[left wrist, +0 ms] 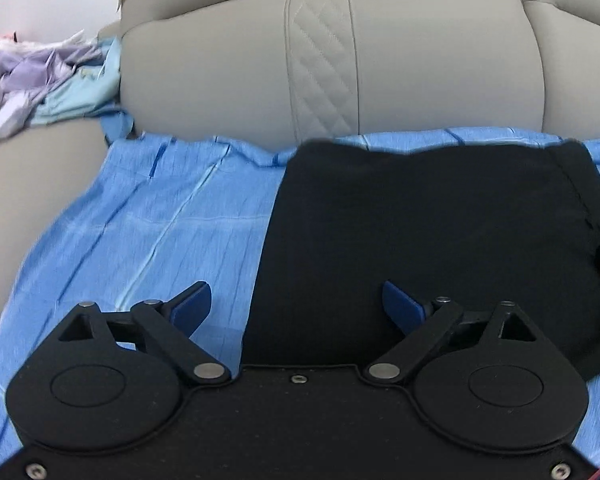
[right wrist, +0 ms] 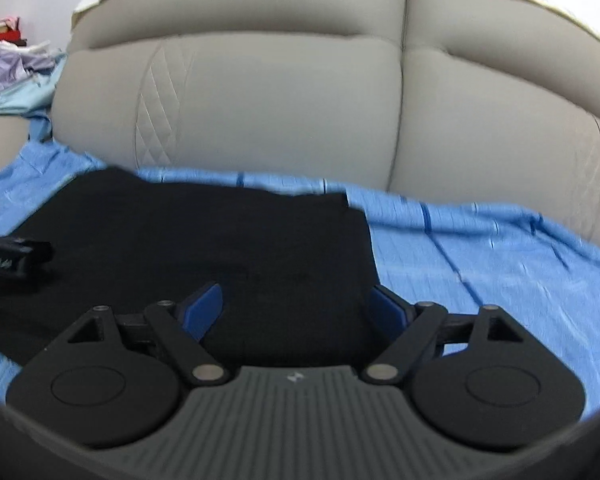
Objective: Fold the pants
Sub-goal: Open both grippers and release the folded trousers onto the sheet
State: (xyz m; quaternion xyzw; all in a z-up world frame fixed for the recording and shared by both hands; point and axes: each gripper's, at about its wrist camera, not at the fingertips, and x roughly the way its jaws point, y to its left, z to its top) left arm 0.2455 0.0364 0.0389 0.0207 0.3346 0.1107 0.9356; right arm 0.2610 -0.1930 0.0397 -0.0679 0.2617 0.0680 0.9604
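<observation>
The black pants (left wrist: 428, 232) lie flat in a compact folded block on a blue sheet (left wrist: 148, 232) spread over a sofa seat. They also show in the right wrist view (right wrist: 204, 240). My left gripper (left wrist: 298, 306) is open and empty, hovering over the pants' left edge near the front. My right gripper (right wrist: 298, 308) is open and empty, over the pants' right front part. The left gripper's body shows at the left edge of the right wrist view (right wrist: 12, 258).
The beige sofa backrest (left wrist: 340, 60) rises right behind the sheet. A heap of lilac and pale blue clothes (left wrist: 40, 80) lies at the far left on the sofa. The blue sheet (right wrist: 500, 272) extends right of the pants.
</observation>
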